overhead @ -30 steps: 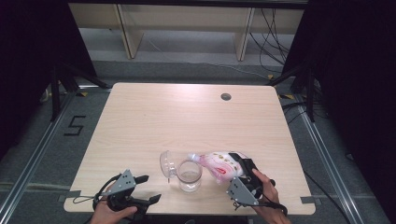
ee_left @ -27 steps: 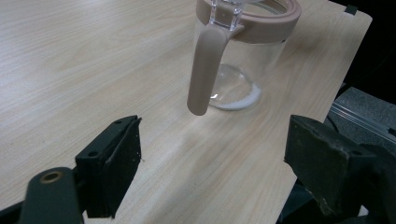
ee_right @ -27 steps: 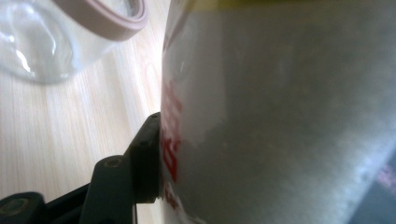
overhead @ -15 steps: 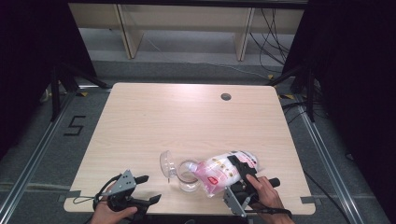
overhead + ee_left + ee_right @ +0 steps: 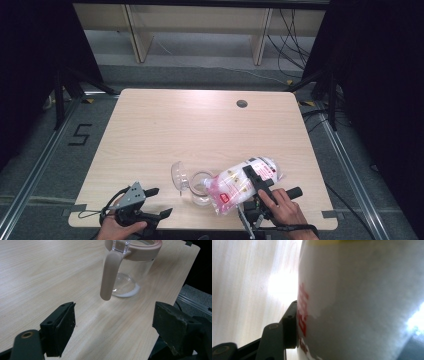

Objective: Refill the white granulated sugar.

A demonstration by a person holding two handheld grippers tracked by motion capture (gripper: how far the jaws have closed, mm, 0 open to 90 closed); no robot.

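The right gripper [image 5: 256, 181] is clamped on a white bag [image 5: 242, 183], tilting it with its lower corner over the clear jar [image 5: 200, 187] near the table's [image 5: 200, 130] front edge. Just left of the jar, the left gripper [image 5: 159, 202] rests, jaws spread wide.

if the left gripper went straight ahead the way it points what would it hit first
Probably the jar's pink handle: it hangs on the near side of the glass jar, ahead of the open left gripper. Bare table lies between them.
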